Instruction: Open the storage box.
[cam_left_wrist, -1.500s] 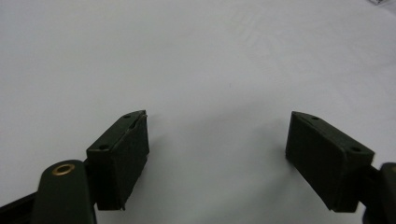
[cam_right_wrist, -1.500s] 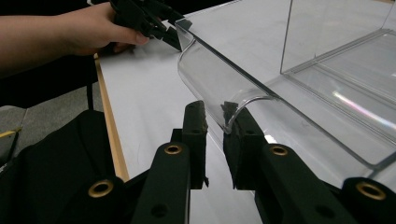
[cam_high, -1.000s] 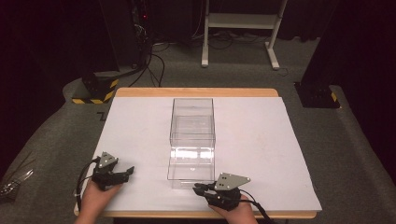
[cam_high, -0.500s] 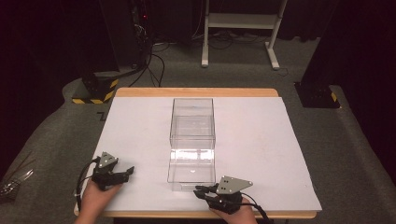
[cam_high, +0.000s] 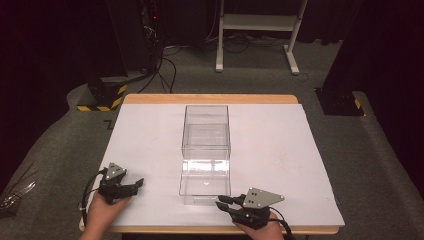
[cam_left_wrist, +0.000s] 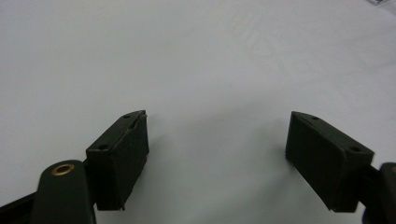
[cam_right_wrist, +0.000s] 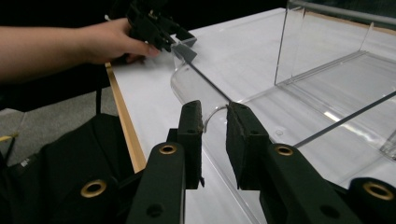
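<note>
A clear plastic box (cam_high: 206, 150) with an open top stands lengthwise in the middle of the white-covered table (cam_high: 280, 150). My right gripper (cam_high: 223, 201) lies at the box's near right corner and points left. In the right gripper view its jaws (cam_right_wrist: 215, 116) stand close together on either side of the thin near wall of the box (cam_right_wrist: 327, 84). My left gripper (cam_high: 135, 184) rests on the white sheet at the front left, well apart from the box. Its jaws (cam_left_wrist: 217, 140) are wide open over bare sheet. The right gripper view has the person's hand (cam_right_wrist: 107, 42) on the left gripper (cam_right_wrist: 175, 39).
The table's wooden edge (cam_high: 210, 98) frames the white sheet. Beyond it, on the grey floor, are a white stand (cam_high: 257, 30), cables (cam_high: 160, 60) and a black-and-yellow base (cam_high: 102, 95). Wide bare sheet lies left and right of the box.
The right gripper has shifted slightly at the box's near edge. The left gripper and the box have not moved.
</note>
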